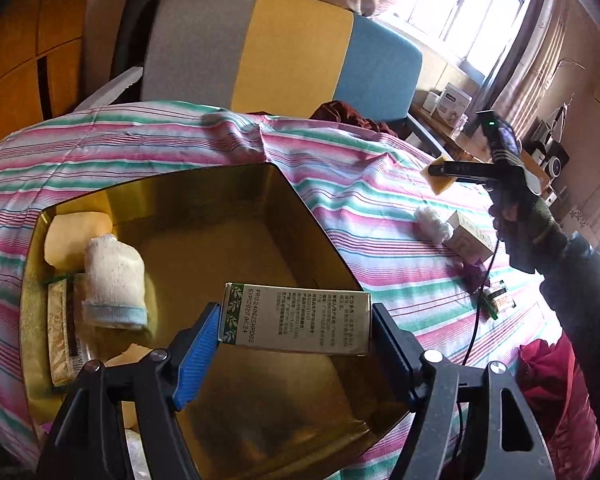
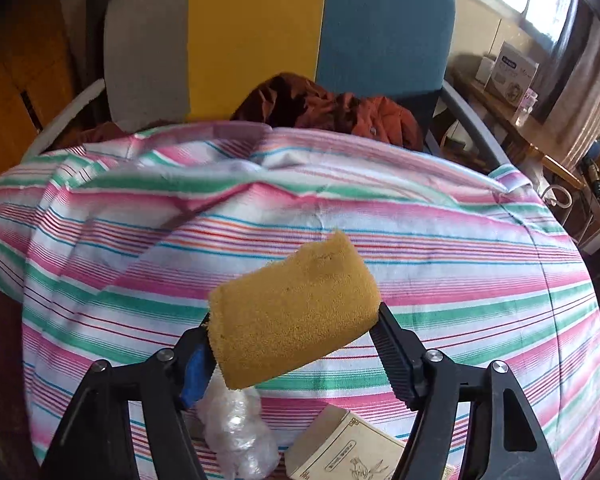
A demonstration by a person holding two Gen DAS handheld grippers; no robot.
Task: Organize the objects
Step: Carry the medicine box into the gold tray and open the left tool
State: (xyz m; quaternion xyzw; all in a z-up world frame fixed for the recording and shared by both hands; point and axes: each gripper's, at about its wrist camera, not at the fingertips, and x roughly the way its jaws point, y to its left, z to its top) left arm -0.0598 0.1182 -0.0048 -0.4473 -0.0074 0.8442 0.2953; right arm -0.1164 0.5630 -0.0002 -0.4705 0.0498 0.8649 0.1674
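Gold-coloured metal makes the open tin over which our left tongs hang, and these tongs pinch a small printed carton by its two short ends, so the carton sits level above the middle of the tin. Inside the tin, at about 9 o'clock in the left wrist view, we see a rolled white cloth that leans on a pale yellow pad, and just beside them a flat gold packet along the wall. The tin stands on a striped cloth of pink, green and white that covers the surface. Our right tongs are pressed on a yellow sponge, which is tilted and held in the air above the same cloth; in the left wrist view they appear at 2 o'clock, well apart from the tin. Below the sponge, at 6 o'clock in the right wrist view, a crumpled clear plastic wrap lies just beside a beige box. Behind the surface stands a chair with grey, yellow and blue panels.
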